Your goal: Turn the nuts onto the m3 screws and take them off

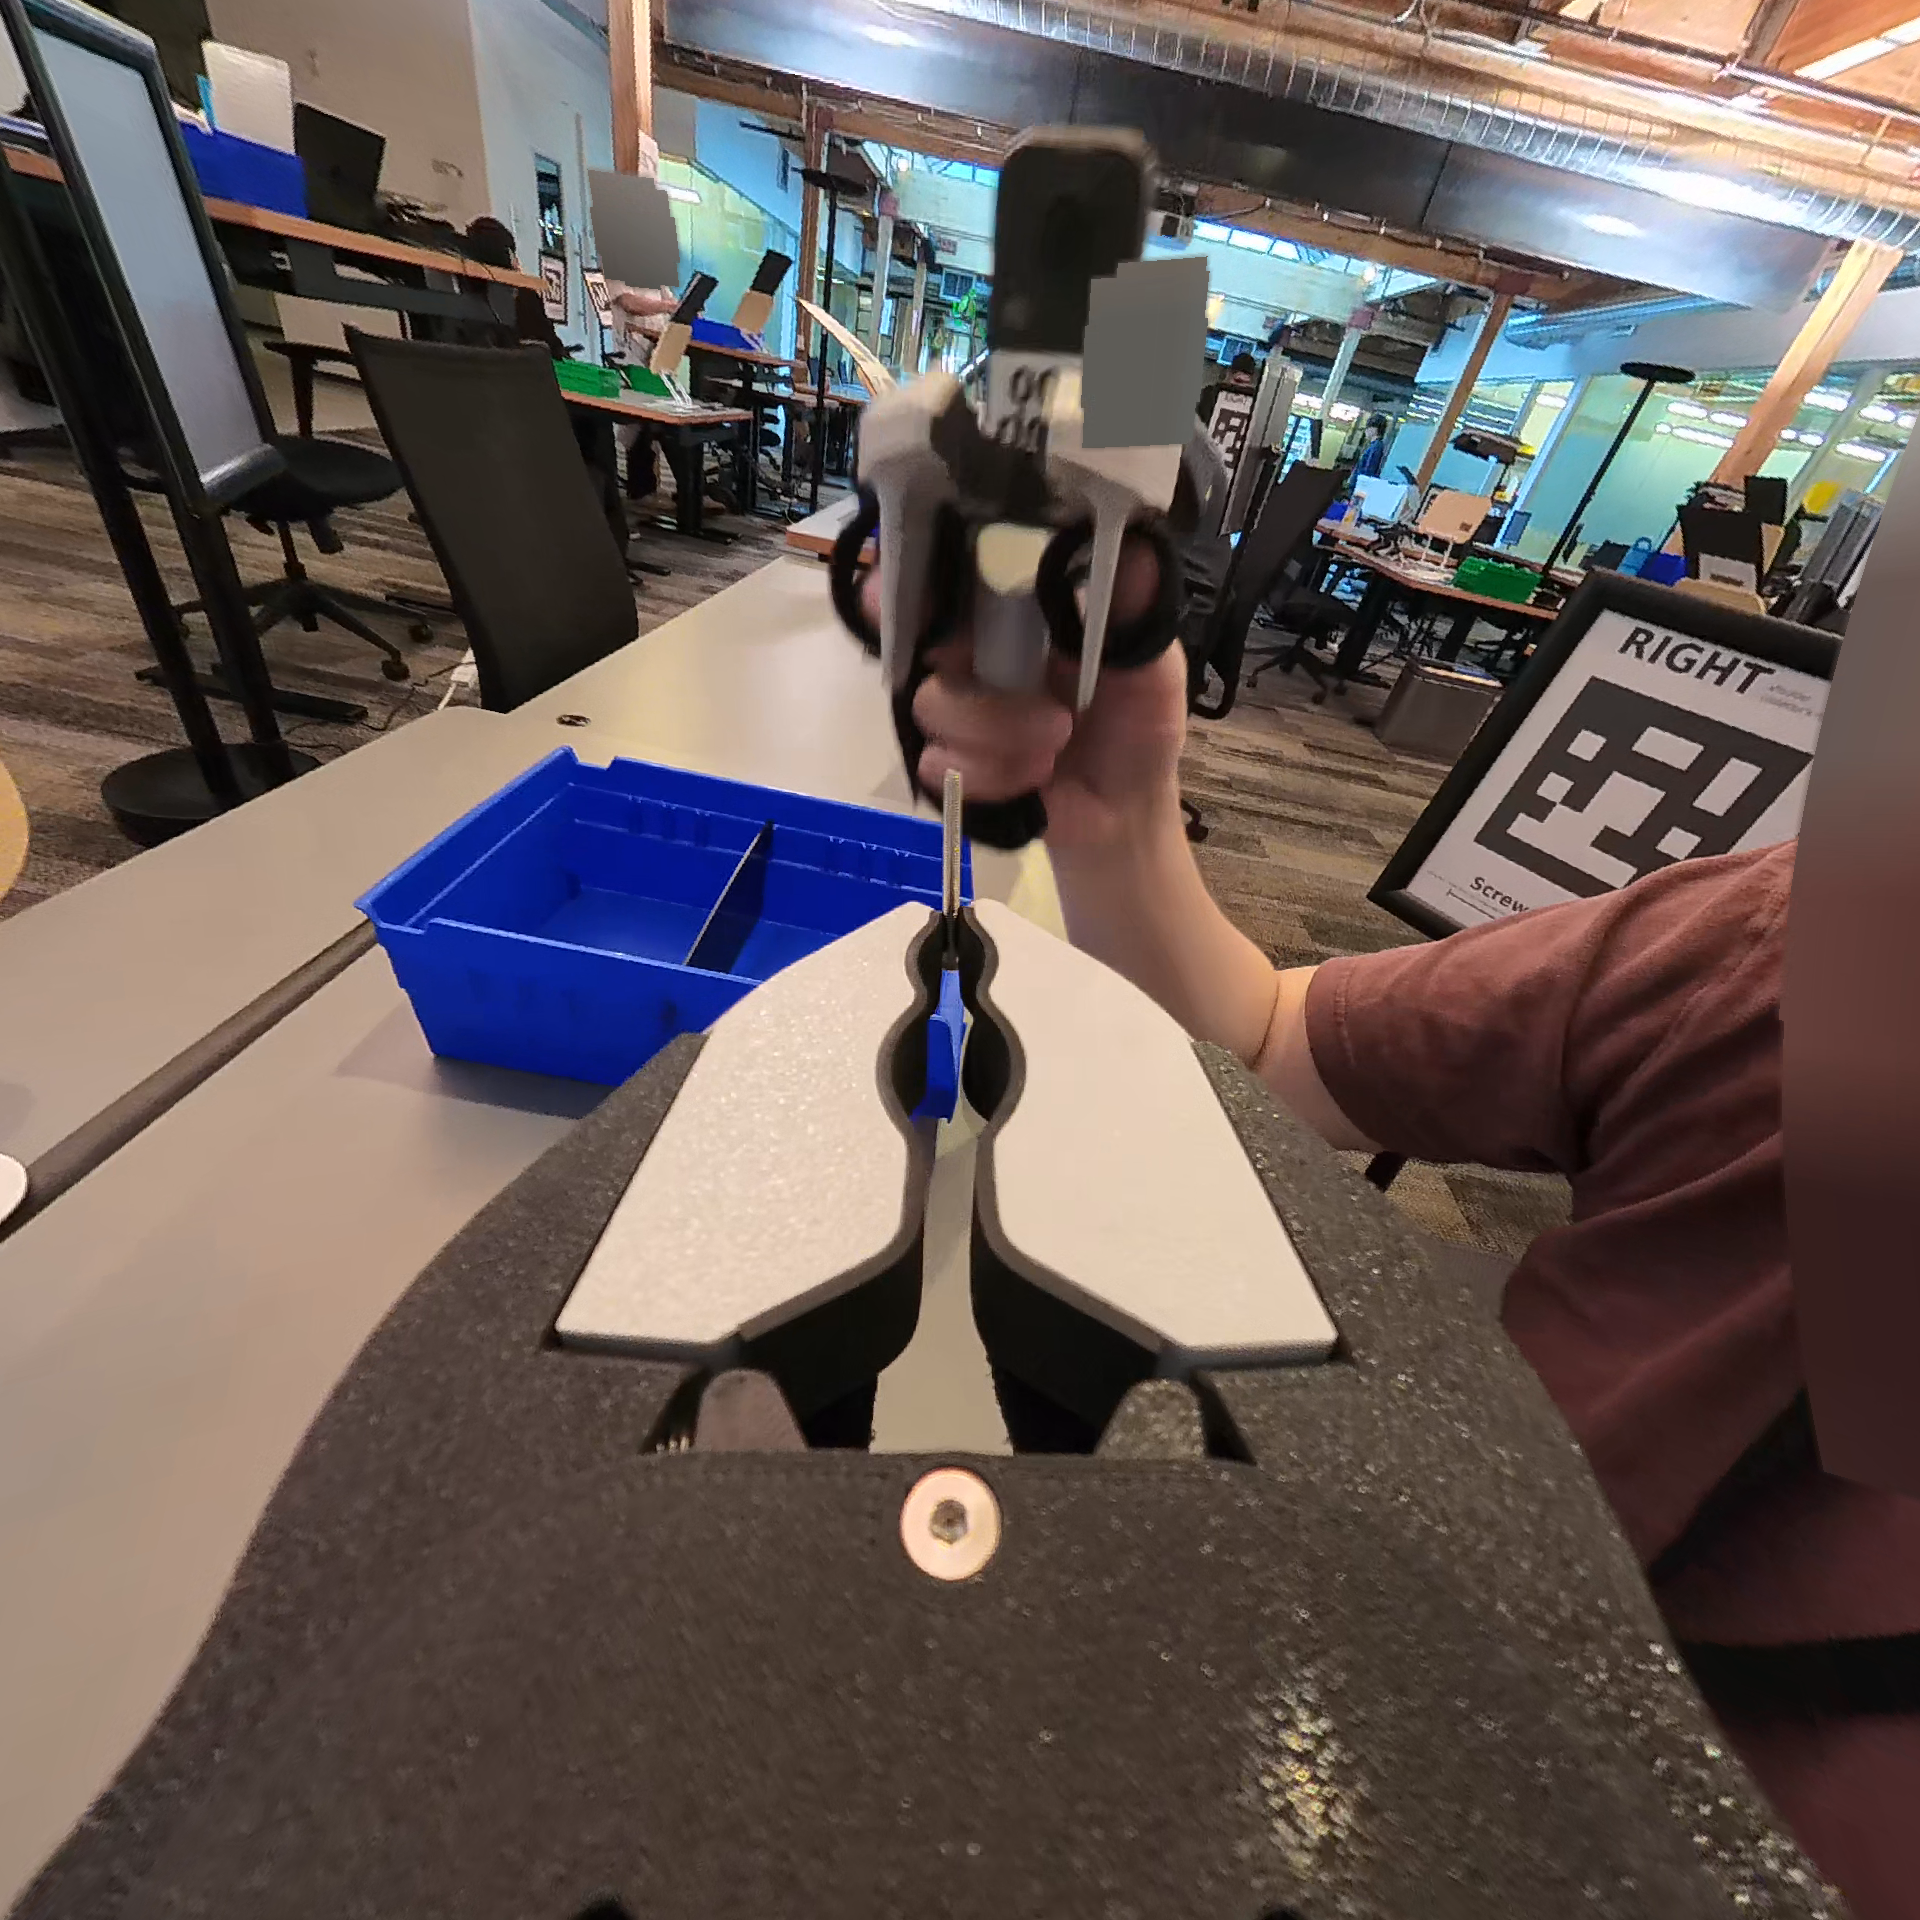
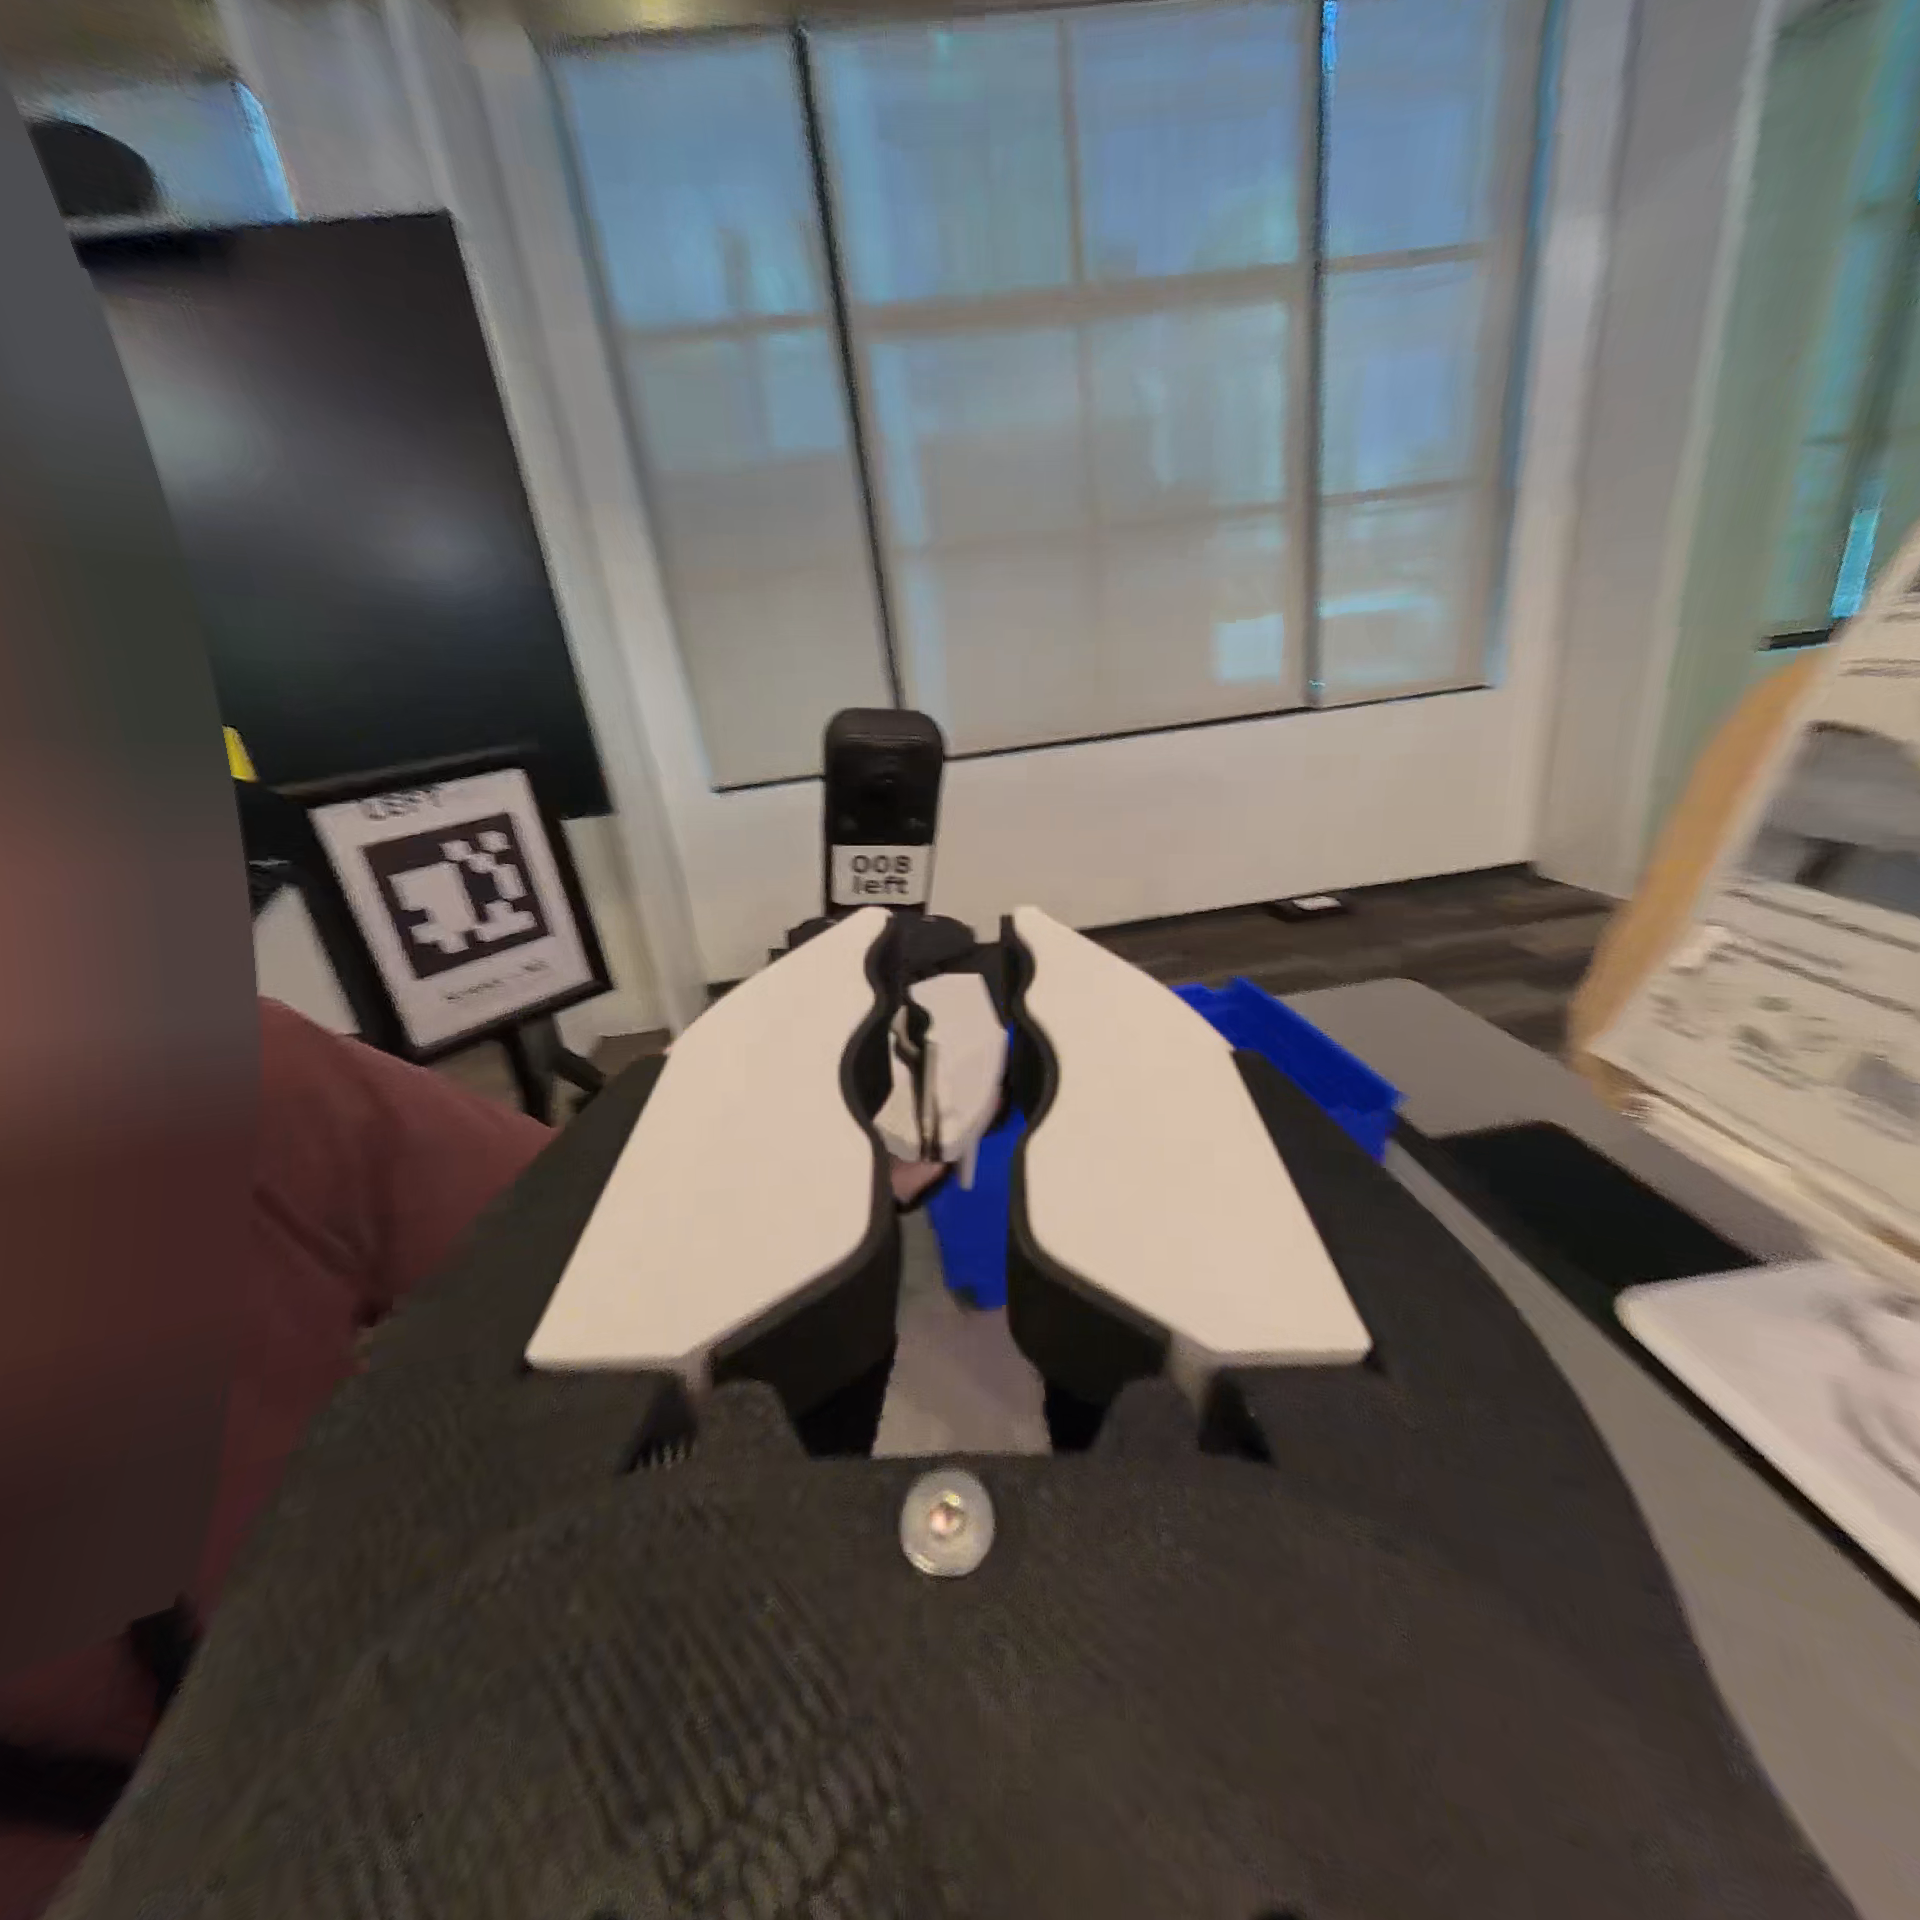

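Observation:
My left gripper [image 1: 951, 920] is shut on the lower end of a thin m3 screw [image 1: 951, 831], which stands upright above the fingertips. My right gripper [image 1: 992, 691], blurred and held in a hand, hangs just above and behind the screw's top with its fingers apart. In the right wrist view the right gripper [image 2: 948, 925] is open, and the left gripper [image 2: 925, 1101] shows through the gap between its fingers. I cannot make out a nut in either view.
A blue divided bin [image 1: 665, 914] sits on the grey table [image 1: 208, 1039], left of the left gripper; it also shows in the right wrist view [image 2: 1288, 1049]. A framed marker sign [image 1: 1621, 769] stands on the right. Printed sheets [image 2: 1766, 935] lie at the table's right.

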A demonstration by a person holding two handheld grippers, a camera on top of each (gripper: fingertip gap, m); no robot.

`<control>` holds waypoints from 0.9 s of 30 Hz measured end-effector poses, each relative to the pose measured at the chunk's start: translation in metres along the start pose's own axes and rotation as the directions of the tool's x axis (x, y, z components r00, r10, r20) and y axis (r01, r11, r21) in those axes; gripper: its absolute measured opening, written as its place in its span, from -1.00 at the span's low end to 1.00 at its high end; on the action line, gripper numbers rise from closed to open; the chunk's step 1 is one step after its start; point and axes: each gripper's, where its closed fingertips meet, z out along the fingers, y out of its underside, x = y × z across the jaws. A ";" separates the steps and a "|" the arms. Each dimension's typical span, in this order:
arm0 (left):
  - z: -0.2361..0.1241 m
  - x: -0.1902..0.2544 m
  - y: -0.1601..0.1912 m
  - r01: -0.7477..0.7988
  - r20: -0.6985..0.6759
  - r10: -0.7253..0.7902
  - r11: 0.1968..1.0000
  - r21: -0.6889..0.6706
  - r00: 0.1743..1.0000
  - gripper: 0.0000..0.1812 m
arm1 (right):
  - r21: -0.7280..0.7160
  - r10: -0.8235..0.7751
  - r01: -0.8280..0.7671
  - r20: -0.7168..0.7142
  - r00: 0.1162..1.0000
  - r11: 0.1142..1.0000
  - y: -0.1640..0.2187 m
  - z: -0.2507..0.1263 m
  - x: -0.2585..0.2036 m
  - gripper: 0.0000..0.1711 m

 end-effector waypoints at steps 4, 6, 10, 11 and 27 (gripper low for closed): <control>-0.001 0.000 -0.001 -0.004 0.004 0.004 1.000 0.004 1.000 -0.98 | -0.110 0.033 -0.026 0.066 0.997 0.994 0.032 0.018 -0.002 -0.83; -0.001 0.000 -0.001 -0.004 0.003 0.004 1.000 0.002 1.000 -0.98 | -0.156 0.035 -0.023 0.077 0.996 0.988 0.043 0.024 -0.004 -0.82; 0.000 0.000 0.000 -0.001 -0.001 0.001 1.000 -0.002 1.000 -0.98 | -0.231 0.043 -0.027 0.062 0.997 0.972 0.061 0.031 -0.001 -0.83; 0.000 0.000 0.000 0.000 -0.002 0.000 1.000 -0.003 1.000 -0.98 | -0.248 0.040 -0.023 0.064 0.997 0.969 0.065 0.031 -0.001 -0.85; -0.014 -0.013 -0.006 0.084 0.034 -0.084 0.996 0.000 0.996 -0.91 | -0.349 0.099 -0.100 -0.022 0.995 0.932 0.071 -0.001 0.038 -0.97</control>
